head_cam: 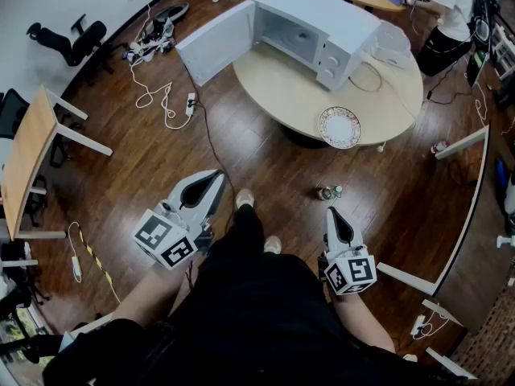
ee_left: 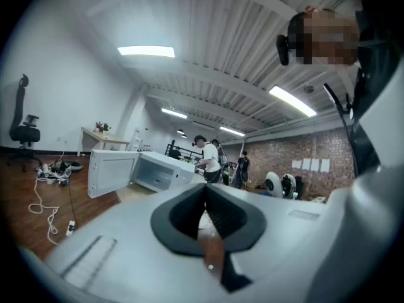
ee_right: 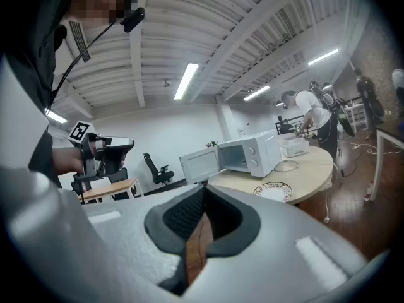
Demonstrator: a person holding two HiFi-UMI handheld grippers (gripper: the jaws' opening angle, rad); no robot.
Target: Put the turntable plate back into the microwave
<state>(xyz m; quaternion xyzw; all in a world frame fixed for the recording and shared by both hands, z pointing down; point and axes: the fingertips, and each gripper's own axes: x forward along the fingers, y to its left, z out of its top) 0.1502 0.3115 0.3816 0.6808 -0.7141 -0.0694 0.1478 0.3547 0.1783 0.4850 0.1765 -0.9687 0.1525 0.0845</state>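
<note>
Left: cables (head_cam: 157, 95) strewn on wooden floor (head_cam: 265, 167). Left claw (head_cam: 216, 179) closed, empty, low over floor. Centre: round surface (head_cam: 282, 95) bearing white microwave (head_cam: 322, 22), door (head_cam: 216, 43) open; turntable plate (head_cam: 339, 127) on surface before microwave, near front edge. Right claw (head_cam: 331, 214) closed, empty.

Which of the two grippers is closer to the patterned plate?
The right gripper. The plate lies on the table almost straight ahead of it; the left gripper sits further off to the side.
</note>
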